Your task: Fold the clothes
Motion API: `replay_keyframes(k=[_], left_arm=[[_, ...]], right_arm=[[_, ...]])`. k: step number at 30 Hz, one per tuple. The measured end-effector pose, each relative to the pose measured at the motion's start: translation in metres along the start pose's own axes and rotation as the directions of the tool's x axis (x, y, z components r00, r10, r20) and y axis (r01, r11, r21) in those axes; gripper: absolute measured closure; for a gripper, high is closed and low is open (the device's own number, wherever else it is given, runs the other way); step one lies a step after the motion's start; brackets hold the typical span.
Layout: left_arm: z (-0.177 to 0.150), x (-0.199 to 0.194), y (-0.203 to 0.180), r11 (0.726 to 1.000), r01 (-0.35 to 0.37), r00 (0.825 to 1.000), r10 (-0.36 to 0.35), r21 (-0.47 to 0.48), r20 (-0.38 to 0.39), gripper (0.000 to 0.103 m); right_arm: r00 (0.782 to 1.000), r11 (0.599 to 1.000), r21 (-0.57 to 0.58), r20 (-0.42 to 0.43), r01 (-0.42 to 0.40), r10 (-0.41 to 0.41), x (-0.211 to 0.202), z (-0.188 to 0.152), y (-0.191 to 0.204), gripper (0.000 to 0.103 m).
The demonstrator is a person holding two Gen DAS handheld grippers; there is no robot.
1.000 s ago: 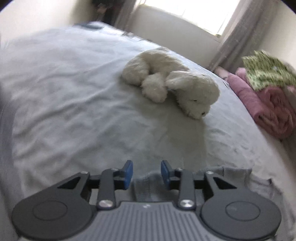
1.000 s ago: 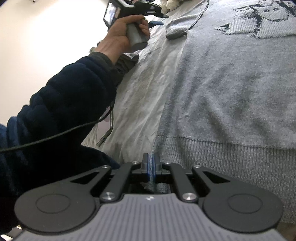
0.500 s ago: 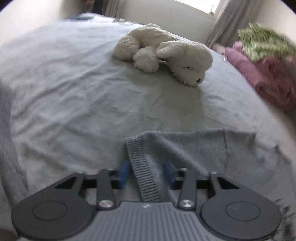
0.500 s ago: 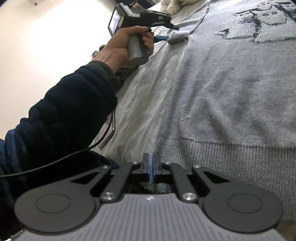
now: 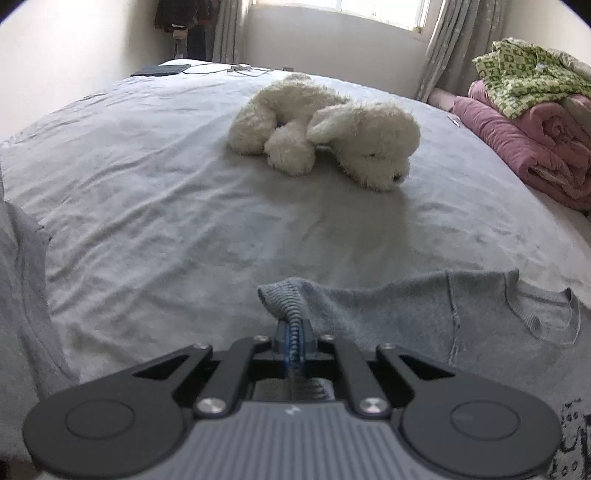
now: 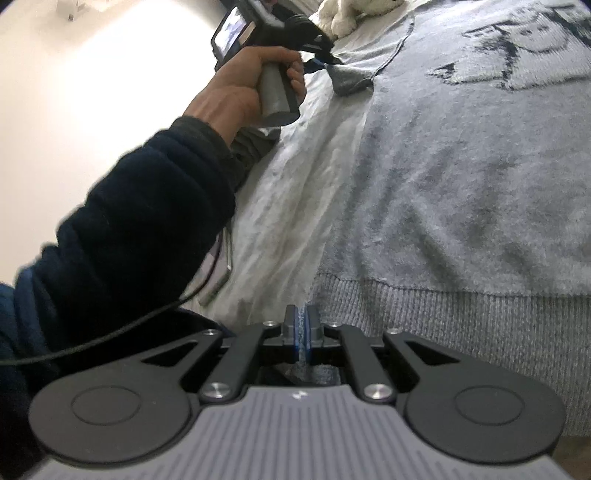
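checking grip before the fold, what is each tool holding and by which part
Both hold the grey sweater. The left tool is shut on the ribbed sleeve cuff; the right tool is shut on the ribbed bottom hem.

I can read no words, brand names or numbers anywhere in front of me. The grey knitted sweater carries only a dark woven picture on its chest, with no letters. The small lit screen on the device in my left hand is too blurred to read.

White plush dog lies near folded pink blankets on bed
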State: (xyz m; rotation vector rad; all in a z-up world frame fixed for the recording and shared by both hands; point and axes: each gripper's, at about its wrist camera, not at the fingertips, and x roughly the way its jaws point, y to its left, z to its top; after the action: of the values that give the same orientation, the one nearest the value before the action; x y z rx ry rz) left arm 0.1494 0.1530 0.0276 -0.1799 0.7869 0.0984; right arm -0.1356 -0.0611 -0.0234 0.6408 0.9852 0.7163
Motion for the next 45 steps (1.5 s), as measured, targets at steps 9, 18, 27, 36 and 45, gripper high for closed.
replay_keyframes(k=[9, 18, 27, 36, 45], left_arm=[[0.015, -0.027, -0.017, 0.999, 0.037, 0.998, -0.036, -0.023, 0.058, 0.099], [0.031, -0.048, -0.073, 0.995, 0.1, 0.992, -0.099, -0.001, 0.078, 0.099], [0.035, -0.044, -0.154, 0.986, 0.131, 0.989, -0.138, 0.101, 0.06, 0.099], [0.021, -0.029, -0.221, 0.967, 0.147, 0.987, -0.158, 0.208, 0.036, 0.099], [-0.001, -0.017, -0.261, 0.944, 0.152, 0.986, -0.164, 0.294, 0.019, 0.099]], right_arm=[[0.995, 0.996, 0.069, 0.092, -0.052, 0.045, -0.031, -0.002, -0.008, 0.096], [0.978, 0.983, 0.152, 0.194, -0.104, 0.074, -0.069, -0.003, -0.023, 0.096], [0.967, 0.962, 0.255, 0.253, -0.101, 0.035, -0.101, -0.018, -0.051, 0.096], [0.958, 0.951, 0.298, 0.287, -0.076, -0.014, -0.122, -0.028, -0.071, 0.096], [0.961, 0.946, 0.324, 0.267, -0.017, -0.074, -0.124, -0.033, -0.084, 0.096]])
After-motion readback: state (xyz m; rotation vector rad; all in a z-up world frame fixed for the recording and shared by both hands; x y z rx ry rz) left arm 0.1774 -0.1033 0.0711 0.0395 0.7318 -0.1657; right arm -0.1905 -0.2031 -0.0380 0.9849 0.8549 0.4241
